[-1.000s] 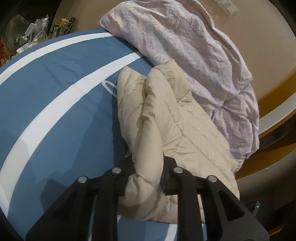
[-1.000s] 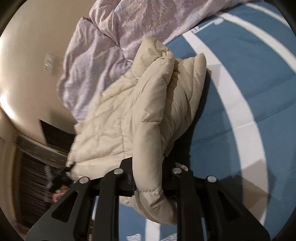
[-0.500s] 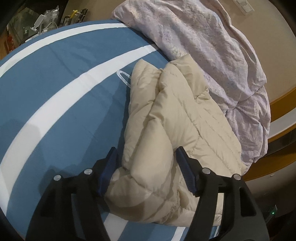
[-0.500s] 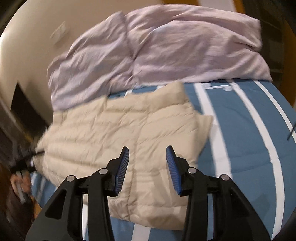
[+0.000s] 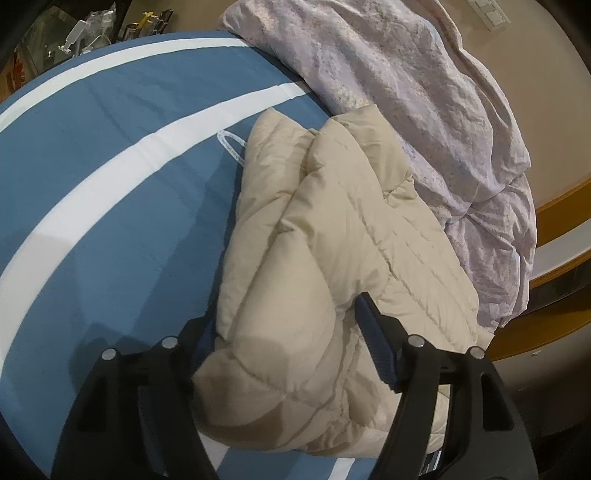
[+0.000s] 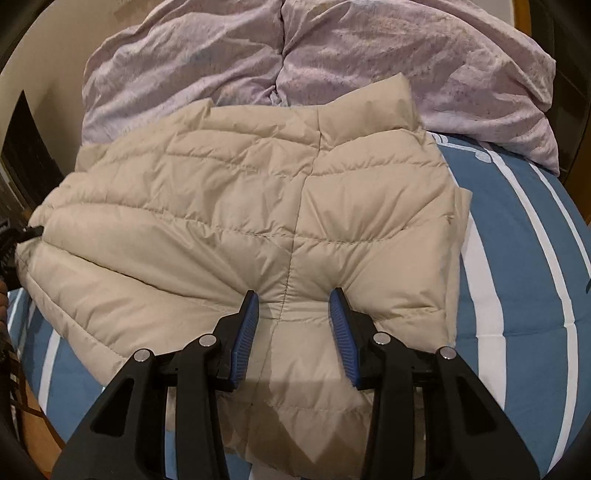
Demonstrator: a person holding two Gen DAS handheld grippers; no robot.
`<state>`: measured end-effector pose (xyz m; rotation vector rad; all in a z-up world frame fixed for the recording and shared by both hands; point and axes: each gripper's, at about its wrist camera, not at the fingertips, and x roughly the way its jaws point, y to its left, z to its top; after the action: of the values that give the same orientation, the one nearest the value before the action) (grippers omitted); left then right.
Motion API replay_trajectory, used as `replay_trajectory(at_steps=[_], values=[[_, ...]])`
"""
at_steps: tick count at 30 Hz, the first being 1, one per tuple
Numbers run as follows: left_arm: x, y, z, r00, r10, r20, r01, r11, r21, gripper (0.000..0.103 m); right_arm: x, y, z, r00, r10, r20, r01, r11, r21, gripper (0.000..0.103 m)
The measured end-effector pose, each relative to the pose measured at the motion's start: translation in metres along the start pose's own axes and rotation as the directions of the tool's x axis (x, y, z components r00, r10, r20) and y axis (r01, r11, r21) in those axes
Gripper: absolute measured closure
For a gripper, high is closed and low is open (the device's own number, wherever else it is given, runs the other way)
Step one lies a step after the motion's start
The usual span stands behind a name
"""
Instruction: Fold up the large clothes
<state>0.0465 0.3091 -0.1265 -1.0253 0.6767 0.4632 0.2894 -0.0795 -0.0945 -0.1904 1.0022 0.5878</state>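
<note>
A cream quilted puffer jacket [image 5: 332,229] lies folded on a blue bed cover with white stripes [image 5: 110,184]. My left gripper [image 5: 284,325] is open, its jaws wide on either side of a puffy fold at the jacket's near end. In the right wrist view the jacket [image 6: 221,206] lies flat and spread. My right gripper [image 6: 293,295] is open, and its blue-padded fingertips [image 6: 249,306] press down into the jacket near its front edge, dimpling the fabric.
A crumpled lilac duvet [image 5: 424,103] is heaped just behind the jacket; it also shows in the right wrist view [image 6: 332,51]. A wooden bed frame [image 5: 561,206] and beige wall lie to the right. Clutter [image 5: 81,29] stands past the bed's far left edge.
Both grippers have opened and let go of the jacket fold they held. The jacket has dropped flat onto the bed. My right gripper has swung round and now presses into it.
</note>
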Motion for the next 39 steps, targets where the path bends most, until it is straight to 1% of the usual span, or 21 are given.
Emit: replay_trajectory(at_steps=[5, 6, 7, 9, 11, 13, 20, 25, 28, 30, 32, 36, 39], values=[[0.003, -0.002, 0.003, 1.0, -0.013, 0.003, 0.013, 1.0, -0.017, 0.034, 0.001, -0.002, 0.0, 1.0, 0.018, -0.002, -0.018, 1.0, 0.006, 0.061], [0.004, -0.002, 0.004, 1.0, -0.02, 0.002, 0.02, 0.999, -0.025, 0.036, 0.001, -0.003, 0.0, 1.0, 0.022, -0.001, -0.022, 1.0, 0.008, 0.061], [0.005, -0.003, 0.005, 1.0, -0.026, 0.001, 0.026, 0.999, -0.03, 0.042, 0.001, -0.003, -0.001, 1.0, 0.027, -0.001, -0.027, 1.0, 0.01, 0.061], [0.006, -0.006, 0.007, 0.999, -0.051, 0.001, 0.051, 0.998, -0.034, 0.065, 0.001, -0.003, -0.001, 1.0, 0.032, -0.001, -0.032, 0.999, 0.013, 0.061], [0.0, -0.012, 0.008, 0.997, -0.08, 0.016, 0.081, 0.996, -0.029, 0.075, 0.001, -0.004, -0.002, 0.999, 0.036, 0.0, -0.036, 0.999, 0.014, 0.061], [-0.006, -0.019, 0.01, 0.995, -0.095, 0.035, 0.096, 0.995, -0.021, 0.08, 0.001, -0.004, -0.003, 0.999, 0.036, 0.001, -0.036, 0.999, 0.014, 0.061], [-0.034, -0.054, 0.021, 0.981, -0.175, 0.082, 0.175, 0.985, 0.006, 0.083, 0.0, -0.004, -0.003, 0.999, 0.037, 0.008, -0.037, 0.999, 0.018, 0.061], [-0.054, -0.099, 0.02, 0.962, -0.254, 0.099, 0.249, 0.966, 0.067, 0.083, 0.0, -0.004, -0.003, 0.999, 0.04, 0.012, -0.04, 0.999, 0.021, 0.061], [-0.061, -0.128, 0.014, 0.947, -0.308, 0.093, 0.299, 0.949, 0.105, 0.083, 0.001, -0.004, -0.004, 0.999, 0.038, 0.013, -0.038, 0.999, 0.02, 0.06], [-0.064, -0.155, 0.008, 0.932, -0.354, 0.079, 0.341, 0.93, 0.136, 0.083, 0.001, -0.003, -0.004, 0.999, 0.037, 0.015, -0.037, 0.999, 0.019, 0.06], [-0.064, -0.174, 0.0, 0.922, -0.382, 0.063, 0.369, 0.915, 0.162, 0.083, 0.001, -0.003, -0.004, 0.999, 0.036, 0.016, -0.037, 0.999, 0.019, 0.06], [-0.061, -0.222, -0.021, 0.896, -0.445, 0.002, 0.433, 0.874, 0.222, 0.083, 0.003, -0.003, -0.003, 0.999, 0.039, 0.016, -0.039, 0.999, 0.023, 0.06], [-0.052, -0.251, -0.036, 0.877, -0.479, -0.048, 0.475, 0.847, 0.24, 0.083, 0.004, -0.002, -0.004, 0.999, 0.044, 0.018, -0.044, 0.999, 0.023, 0.06]])
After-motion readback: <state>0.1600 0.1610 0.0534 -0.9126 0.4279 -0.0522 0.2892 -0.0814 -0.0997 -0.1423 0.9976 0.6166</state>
